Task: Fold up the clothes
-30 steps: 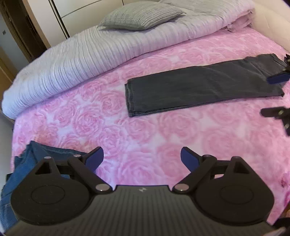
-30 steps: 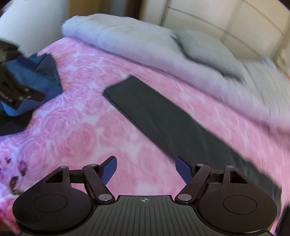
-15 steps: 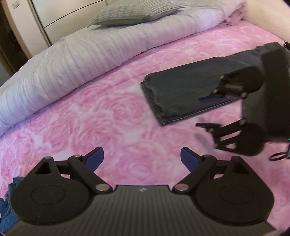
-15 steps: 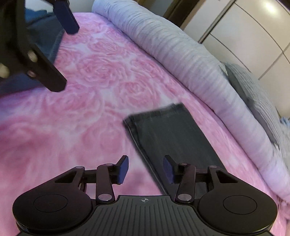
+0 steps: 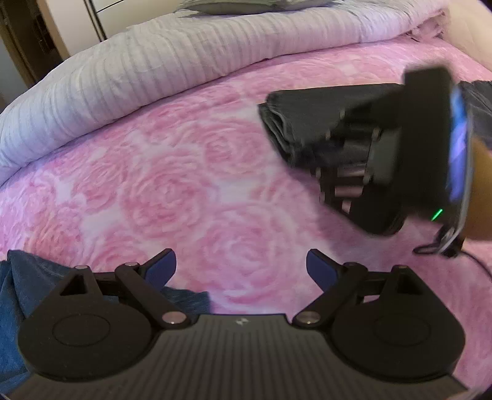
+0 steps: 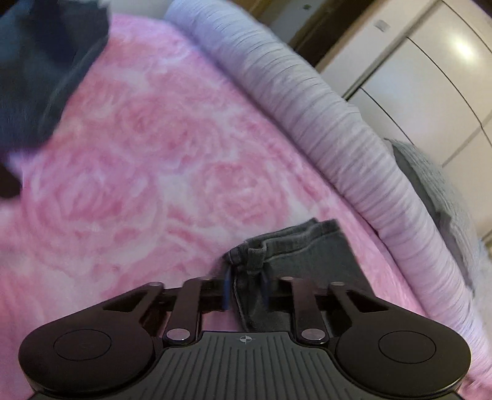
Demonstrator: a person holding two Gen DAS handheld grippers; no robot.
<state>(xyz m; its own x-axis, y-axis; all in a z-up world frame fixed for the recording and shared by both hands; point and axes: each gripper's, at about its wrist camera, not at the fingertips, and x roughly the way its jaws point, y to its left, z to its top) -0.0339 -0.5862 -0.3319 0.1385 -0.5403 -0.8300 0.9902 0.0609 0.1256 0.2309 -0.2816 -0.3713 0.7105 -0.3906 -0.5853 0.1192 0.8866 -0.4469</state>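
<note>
Pinching the hem of the grey trousers

My right gripper [image 6: 246, 290] has just closed on the trousers [image 6: 295, 246] on the bed [image 6: 123, 154]; their length runs away behind it (left gripper [image 5: 241, 267] gapes, farther off).

- Left gripper [image 5: 241, 267] at 6 o'clock, jaws spread wide, blue pads apart, only pink bedding in the gap.
- Pink rose-print bedspread [image 5: 172, 184] fills the centre.
- Dark grey trousers [image 5: 295, 123] at 2 o'clock, folded lengthwise, hem end toward the centre.
- Right gripper [image 5: 316, 167] at 3 o'clock, blurred, at the hem corner; whether it grips cannot be told here.
- Blue denim garment [image 5: 18, 295] at 8 o'clock, partly under the left gripper's body.
- Pale ribbed duvet [image 5: 172, 58] rolled along 10 to 1 o'clock.
- Grey pillow [image 5: 233, 7] at 12 o'clock, on the duvet.
</note>
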